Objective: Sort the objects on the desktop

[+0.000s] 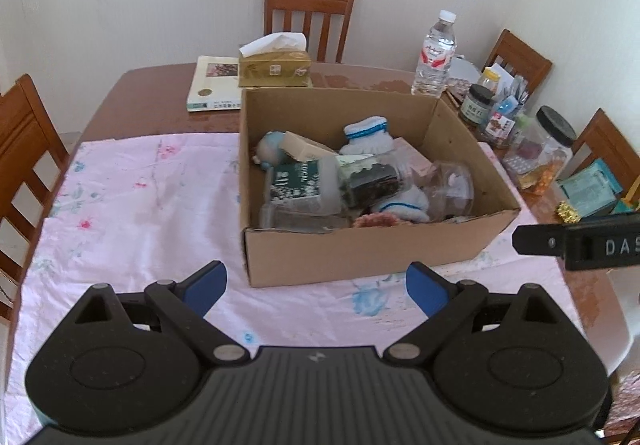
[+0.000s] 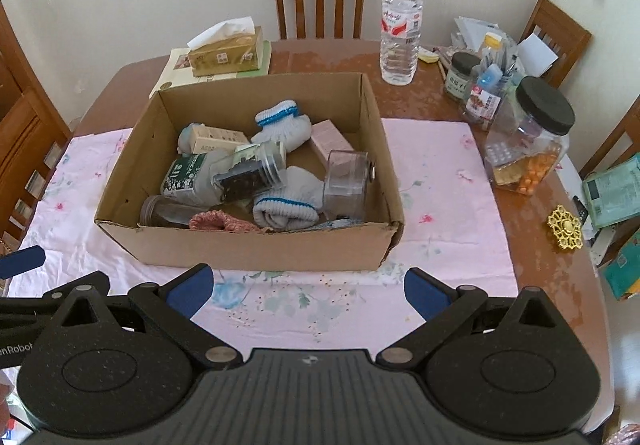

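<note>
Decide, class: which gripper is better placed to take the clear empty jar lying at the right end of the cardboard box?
Probably the right gripper. It is open, and the clear jar lies almost straight ahead of it. For the left gripper, also open, the jar sits off to the right, behind the cardboard box wall.

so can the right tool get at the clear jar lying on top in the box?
Probably yes: the right tool is open and empty, the cardboard box is open-topped, and the clear jar lies uncovered on top.
</note>
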Motion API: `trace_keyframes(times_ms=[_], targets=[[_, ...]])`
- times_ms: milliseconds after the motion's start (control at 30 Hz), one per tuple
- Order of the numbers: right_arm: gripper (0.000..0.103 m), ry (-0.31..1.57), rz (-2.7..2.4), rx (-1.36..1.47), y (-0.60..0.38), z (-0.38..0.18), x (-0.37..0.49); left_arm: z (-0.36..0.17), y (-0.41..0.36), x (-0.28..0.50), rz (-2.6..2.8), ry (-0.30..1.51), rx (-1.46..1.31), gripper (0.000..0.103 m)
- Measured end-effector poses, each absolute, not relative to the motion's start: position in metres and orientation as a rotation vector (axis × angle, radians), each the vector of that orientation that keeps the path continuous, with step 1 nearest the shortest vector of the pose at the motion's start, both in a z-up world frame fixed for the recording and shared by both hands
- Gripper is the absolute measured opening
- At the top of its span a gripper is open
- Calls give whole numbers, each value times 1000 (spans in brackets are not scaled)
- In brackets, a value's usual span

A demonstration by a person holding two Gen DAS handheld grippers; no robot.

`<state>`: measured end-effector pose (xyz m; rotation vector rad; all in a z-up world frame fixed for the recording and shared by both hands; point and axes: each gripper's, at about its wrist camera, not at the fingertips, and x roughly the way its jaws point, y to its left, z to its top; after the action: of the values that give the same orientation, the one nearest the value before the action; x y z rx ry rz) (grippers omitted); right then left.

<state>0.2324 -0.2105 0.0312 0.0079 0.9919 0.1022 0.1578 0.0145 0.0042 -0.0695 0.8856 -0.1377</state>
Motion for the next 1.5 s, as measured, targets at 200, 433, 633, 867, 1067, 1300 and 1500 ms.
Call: trace_keyframes(times_ms=[200,433,633,867,1067,1300,1500], targets=[[103,968,104,2,-212,39,227,9,8,162,-138,901,-84,96],[103,963,121,0,-212,41,223,13,-1,163,-135,896,-55,96],[103,959,129,20,-215,42,222,15,-5,163,-137,898,-49,97],[103,952,143,24,-215,43,220,18,-7,162,-129,893,-38,99],[103,952,147,29,-216,44,220,20,-7,162,-125,893,-38,99],[103,954,147,28,-217,44,220,21,-8,163,-126,890,-38,99],[103,953,147,29,-216,44,220,23,-9,164,-126,890,-35,99]])
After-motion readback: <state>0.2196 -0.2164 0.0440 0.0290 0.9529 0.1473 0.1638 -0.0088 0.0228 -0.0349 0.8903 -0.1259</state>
